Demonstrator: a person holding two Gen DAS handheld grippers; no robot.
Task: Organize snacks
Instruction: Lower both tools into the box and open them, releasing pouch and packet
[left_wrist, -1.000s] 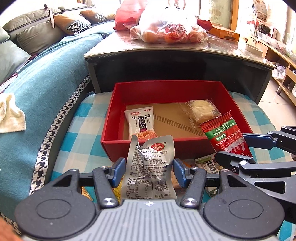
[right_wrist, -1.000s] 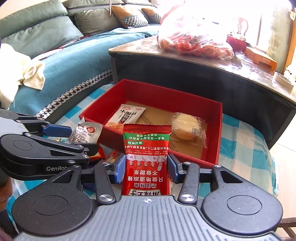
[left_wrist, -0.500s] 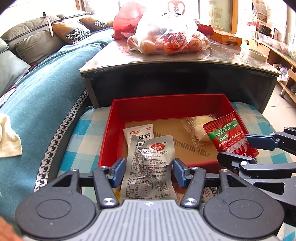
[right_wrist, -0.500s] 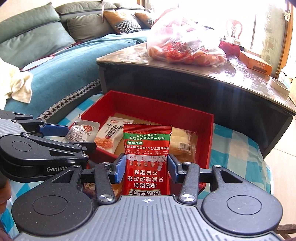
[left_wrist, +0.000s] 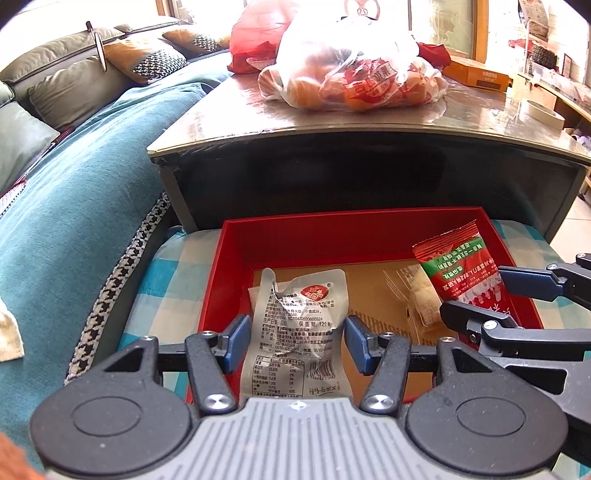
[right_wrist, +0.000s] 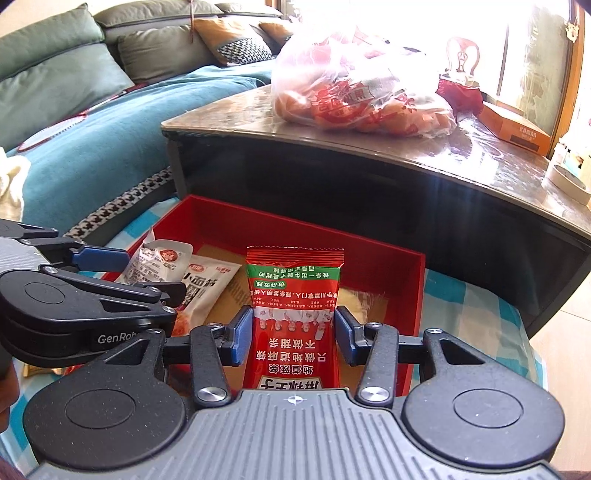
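Observation:
A red box (left_wrist: 332, 236) with a brown cardboard floor lies on a blue checked cloth in front of a dark table. My left gripper (left_wrist: 297, 332) is shut on a crumpled silver snack packet (left_wrist: 295, 295), held above the box's left half. My right gripper (right_wrist: 293, 332) is shut on a red and green snack packet (right_wrist: 295, 291) over the right half. Each gripper shows in the other's view: the right gripper (left_wrist: 480, 295) and the left gripper (right_wrist: 147, 273). Inside the box lie a white spicy-strip packet (right_wrist: 203, 291) and a wrapped bun (left_wrist: 417, 295), both partly hidden.
The dark coffee table (left_wrist: 369, 166) rises right behind the box, with a plastic bag of fruit (left_wrist: 354, 77) and an orange carton (left_wrist: 476, 75) on its glossy top. A teal-covered sofa (left_wrist: 74, 221) runs along the left. The checked cloth (left_wrist: 173, 277) surrounds the box.
Both grippers have moved forward with their packets, from in front of the box's near wall to over its inside. The table now looms closer.

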